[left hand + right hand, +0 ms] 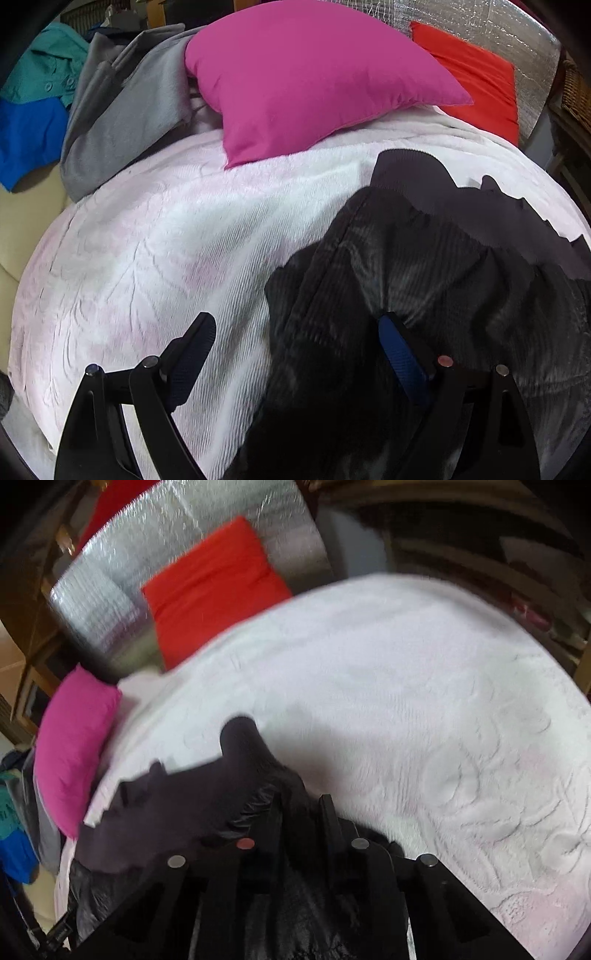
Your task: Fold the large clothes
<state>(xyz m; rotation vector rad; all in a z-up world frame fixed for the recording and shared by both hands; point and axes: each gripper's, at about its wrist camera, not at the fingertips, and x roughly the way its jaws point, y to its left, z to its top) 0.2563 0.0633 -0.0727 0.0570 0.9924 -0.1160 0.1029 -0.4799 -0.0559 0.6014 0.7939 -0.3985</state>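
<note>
From the left gripper's side, the jaws are standing wide apart, one finger over the white blanket and the other, with its blue pad, lying against the black jacket without pinching it. The jacket is sitting bunched on the right half of the bed, its ribbed lining rumpled and a smoother dark panel spilling out behind it, so I judge the left gripper is waiting open so that it can take an edge. A pink pillow and a red pillow are propped at the head of the bed, well apart from the jacket, which is leaving a broad stretch of blanket free for the folding. A grey garment and some teal and blue clothes are lying off to the side, seemingly kept out of the way. From the right gripper's side, the picture is blurring, but the jaws are sitting close together with black fabric gathered between and around them, so they seem to be pinching the jacket near one end. A dark flap is trailing across the blanket toward the pink pillow, with the red pillow leaning on a silvery board beyond. That hold looks meant for dragging the jacket flat before any fold.
</note>
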